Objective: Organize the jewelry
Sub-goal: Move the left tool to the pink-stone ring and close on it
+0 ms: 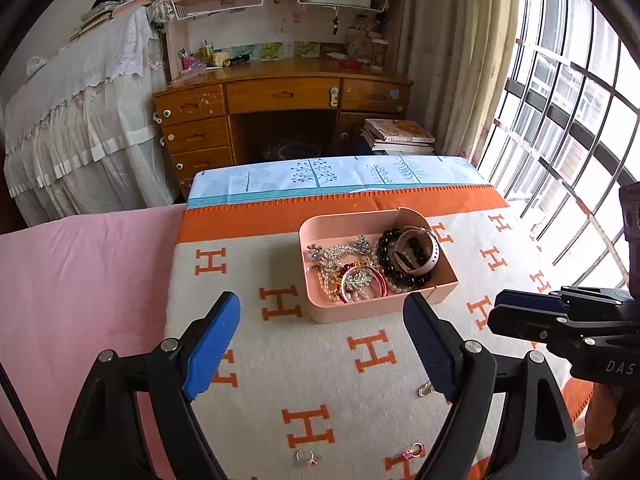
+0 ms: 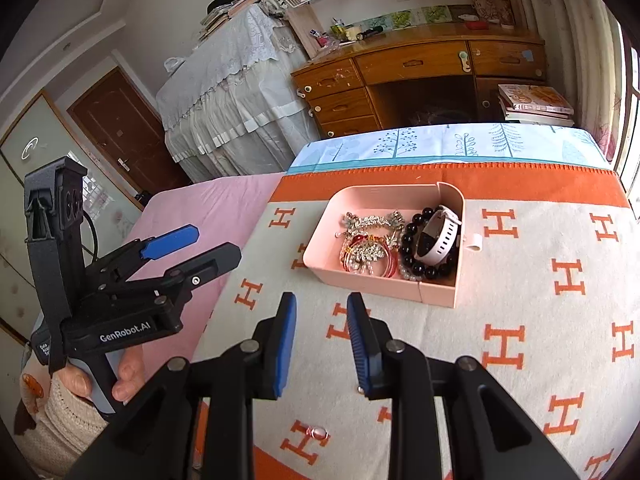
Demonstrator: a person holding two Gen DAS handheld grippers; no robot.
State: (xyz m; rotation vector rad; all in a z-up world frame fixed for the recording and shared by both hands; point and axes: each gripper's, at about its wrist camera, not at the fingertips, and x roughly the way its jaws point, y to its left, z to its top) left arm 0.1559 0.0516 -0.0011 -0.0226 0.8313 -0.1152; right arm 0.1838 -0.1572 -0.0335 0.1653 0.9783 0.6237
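A pink tray sits on the orange-and-white H-patterned blanket. It holds a black bead bracelet, a white watch, red bangles and silver brooches. Loose on the blanket near me lie two rings and a small silver clasp. One ring also shows in the right wrist view. My left gripper is open and empty, short of the tray. My right gripper is partly open and empty; it also shows at the right in the left wrist view.
A pink sheet covers the bed to the left of the blanket. A wooden desk with shelves stands beyond the bed. A barred window is at the right. A small white loop lies right of the tray.
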